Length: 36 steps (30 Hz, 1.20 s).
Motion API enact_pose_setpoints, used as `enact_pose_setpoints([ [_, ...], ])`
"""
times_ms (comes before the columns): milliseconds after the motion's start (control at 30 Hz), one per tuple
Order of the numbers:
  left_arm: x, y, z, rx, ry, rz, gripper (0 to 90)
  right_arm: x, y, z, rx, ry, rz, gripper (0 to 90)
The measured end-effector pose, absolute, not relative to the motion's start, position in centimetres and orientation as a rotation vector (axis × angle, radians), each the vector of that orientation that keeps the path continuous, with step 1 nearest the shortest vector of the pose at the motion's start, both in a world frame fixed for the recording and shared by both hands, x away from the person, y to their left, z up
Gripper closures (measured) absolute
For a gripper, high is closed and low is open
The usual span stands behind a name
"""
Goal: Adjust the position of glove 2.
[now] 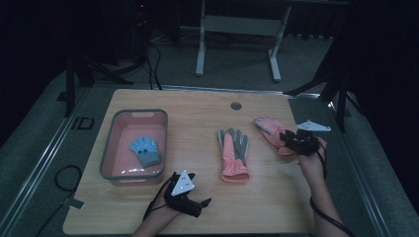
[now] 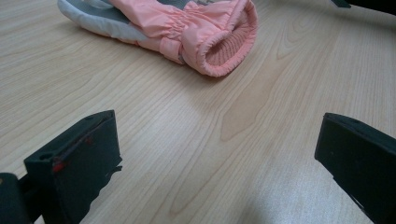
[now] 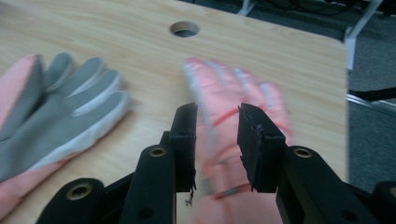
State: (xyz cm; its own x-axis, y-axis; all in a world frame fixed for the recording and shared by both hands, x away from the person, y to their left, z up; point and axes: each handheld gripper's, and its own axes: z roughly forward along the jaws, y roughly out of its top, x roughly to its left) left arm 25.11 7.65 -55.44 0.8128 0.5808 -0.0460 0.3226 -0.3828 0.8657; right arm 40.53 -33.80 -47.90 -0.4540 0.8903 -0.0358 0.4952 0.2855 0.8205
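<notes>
Right gripper (image 3: 217, 128): sat at the right of the high view, over the cuff end of a pink glove (image 1: 269, 129). In the right gripper view its jaws stood a little apart with the blurred glove seen in the gap; the pads did not press on it.
Left gripper (image 1: 196, 201): lay low in the bottom centre of the high view, held by the left hand (image 1: 160, 215). In the left gripper view its jaws were spread wide with bare wood between them.
Pink glove: lay at the right of the table (image 1: 197, 118), fingers pointing to the upper left of the high view.
Pink-and-grey glove (image 1: 233, 153): lay palm up in the middle of the table, grey fingers toward the far edge, cuff toward the person, well apart from the other glove.
Pink tray (image 1: 109, 148): stood at the left of the table.
Blue glove (image 1: 145, 150): lay inside the tray.
Round hole (image 1: 236, 105): sat near the far edge of the table.
</notes>
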Motion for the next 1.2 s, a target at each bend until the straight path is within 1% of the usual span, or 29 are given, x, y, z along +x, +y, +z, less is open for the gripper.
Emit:
enact_pose_setpoints([
  [200,25.1,7.7,-55.5,1.992,0.680,0.322,0.3,42.5,-35.8,-47.8,1.280,2.062,1.062,67.4],
  [400,25.2,7.8,-55.5,1.988,0.691,0.315,0.3,44.3,-36.2,-48.6,1.283,2.113,1.055,65.4],
  [433,25.2,7.8,-55.5,1.987,0.694,0.312,0.3,44.5,-36.1,-48.8,1.266,2.129,1.042,64.3],
  [667,25.3,7.8,-55.6,1.991,0.697,0.311,0.3,46.0,-35.9,-51.1,1.282,2.199,0.993,64.0],
  [767,25.3,7.8,-55.6,1.993,0.698,0.312,0.3,46.5,-35.9,-51.9,1.306,2.208,0.984,62.9],
  [833,25.3,7.8,-55.6,1.993,0.699,0.313,0.3,46.8,-35.8,-52.6,1.302,2.225,0.947,59.6],
  [900,25.2,7.8,-55.6,1.992,0.699,0.313,0.3,47.2,-36.1,-53.1,1.338,2.229,0.974,59.9],
  [967,25.2,7.8,-55.6,1.995,0.695,0.313,0.3,47.4,-36.3,-53.4,1.365,2.236,1.001,61.9],
  [1067,25.2,7.8,-55.7,1.998,0.693,0.313,0.3,47.5,-36.4,-53.6,1.366,2.249,1.027,67.7],
  [1200,25.3,7.8,-55.6,1.994,0.695,0.315,0.3,47.4,-36.5,-53.6,1.366,2.271,1.045,81.1],
])
